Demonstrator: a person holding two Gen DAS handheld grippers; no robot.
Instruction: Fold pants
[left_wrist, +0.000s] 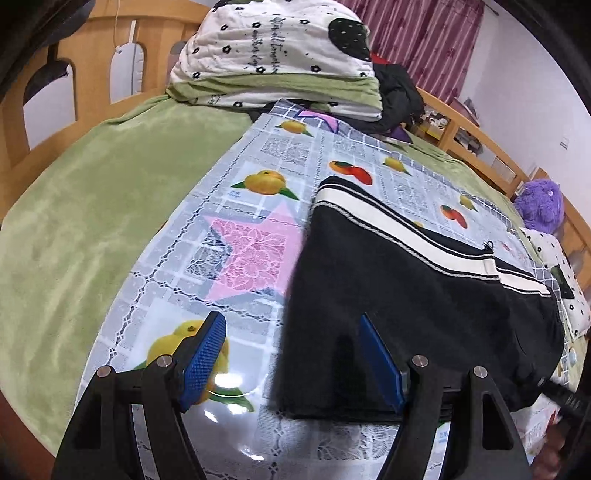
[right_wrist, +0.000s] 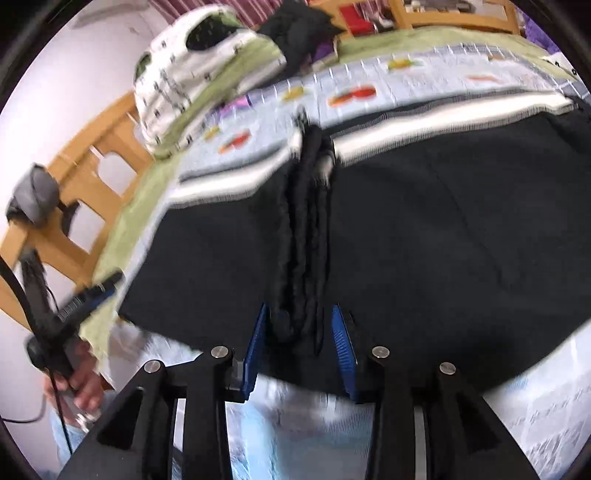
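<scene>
From my left wrist view, the black pants (left_wrist: 406, 295) lie flat on the fruit-printed plastic sheet (left_wrist: 229, 240) that covers the bed, filling the centre and right of the frame, with their white-striped side band (left_wrist: 399, 221) running diagonally toward the right edge. My left gripper (left_wrist: 295, 362) sits at the bottom of the frame with its jaws spread wide: the left blue pad is over the bare sheet and the right blue pad is over the near edge of the pants, with nothing pinched between them. In my right wrist view, which is blurred, the pants (right_wrist: 443, 221) fill most of the frame, and a bunched ridge of black fabric (right_wrist: 306, 240) runs from the centre down toward the bottom. My right gripper (right_wrist: 301, 343) straddles the near end of that ridge with the jaws partly apart; I cannot tell whether the pads press on the fabric. At the lower left of that view I see a hand (right_wrist: 81, 387) gripping the handle of the other gripper. A folded white and green quilt (left_wrist: 277, 59) sits at the top of the left view, on the green blanket (left_wrist: 81, 221).
</scene>
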